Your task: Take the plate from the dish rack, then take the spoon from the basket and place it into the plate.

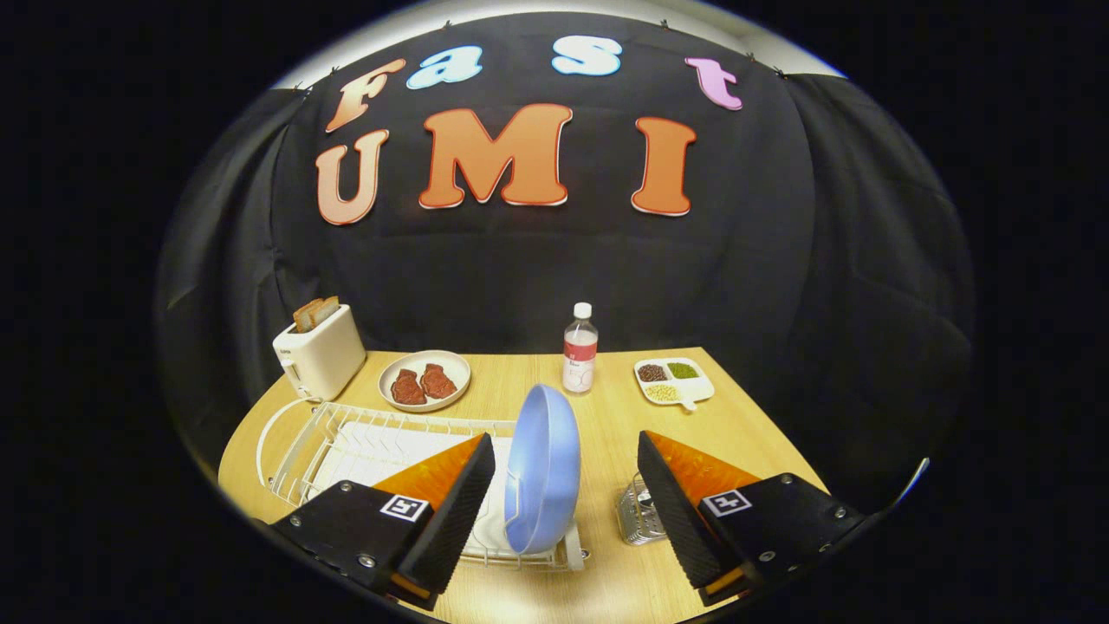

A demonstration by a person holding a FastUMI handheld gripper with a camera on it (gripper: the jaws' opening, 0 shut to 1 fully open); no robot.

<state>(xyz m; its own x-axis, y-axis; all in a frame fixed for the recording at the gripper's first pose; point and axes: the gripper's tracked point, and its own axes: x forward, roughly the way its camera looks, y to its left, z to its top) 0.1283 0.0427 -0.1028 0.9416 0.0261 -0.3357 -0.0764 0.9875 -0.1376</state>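
Observation:
A light blue plate (544, 468) stands on edge in the right end of a white wire dish rack (346, 442) on the wooden table. My gripper (567, 485) is open, and the plate sits between the two fingers, close to the left finger (459, 507) with a wide gap to the right finger (671, 511). Neither finger touches it that I can see. A small metal mesh basket (637, 516) stands just right of the rack, partly hidden behind the right finger; I cannot make out the spoon in it.
At the back of the table stand a white toaster (321, 351) with bread, a plate of red meat pieces (424, 381), a clear bottle (580, 351), and a divided white dish (674, 380) of beans. Bare table (745, 433) lies right of the basket.

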